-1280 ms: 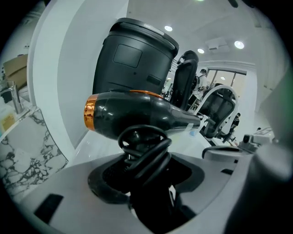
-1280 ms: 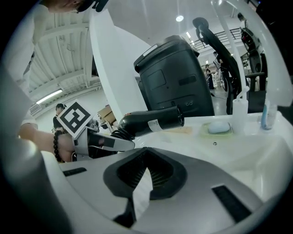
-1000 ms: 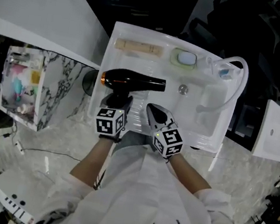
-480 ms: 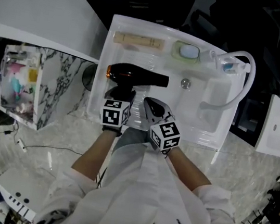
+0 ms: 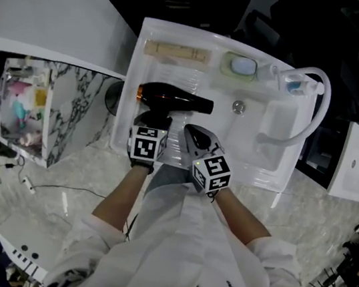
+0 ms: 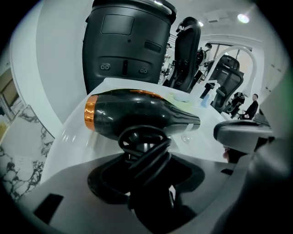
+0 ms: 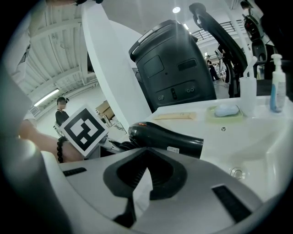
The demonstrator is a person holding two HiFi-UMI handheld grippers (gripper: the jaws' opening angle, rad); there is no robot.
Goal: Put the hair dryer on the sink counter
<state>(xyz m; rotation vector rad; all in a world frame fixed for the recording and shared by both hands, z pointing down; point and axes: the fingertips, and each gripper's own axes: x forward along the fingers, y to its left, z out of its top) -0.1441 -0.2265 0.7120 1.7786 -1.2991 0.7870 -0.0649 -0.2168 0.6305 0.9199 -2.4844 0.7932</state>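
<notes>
A black hair dryer (image 5: 173, 98) with an orange ring at its rear lies level over the left part of the white sink counter (image 5: 144, 66), nozzle pointing right. My left gripper (image 5: 154, 120) comes at it from the near side and is shut on its handle, which has the black cord wound round it (image 6: 145, 153). In the left gripper view the dryer's body (image 6: 137, 114) fills the middle. My right gripper (image 5: 193, 135) hovers just right of the handle with its jaws together and nothing in them; its view shows the dryer (image 7: 167, 139) ahead.
A wooden comb (image 5: 177, 52), a green soap dish (image 5: 239, 66) and a pump bottle (image 5: 295, 85) line the counter's far edge. The basin with its drain (image 5: 239, 106) and a curved white hose (image 5: 317, 107) lie to the right. A marble-patterned box (image 5: 29, 109) stands at left.
My left gripper has sunk a little toward the counter with the hair dryer still in it. The right gripper has sunk slightly beside it.
</notes>
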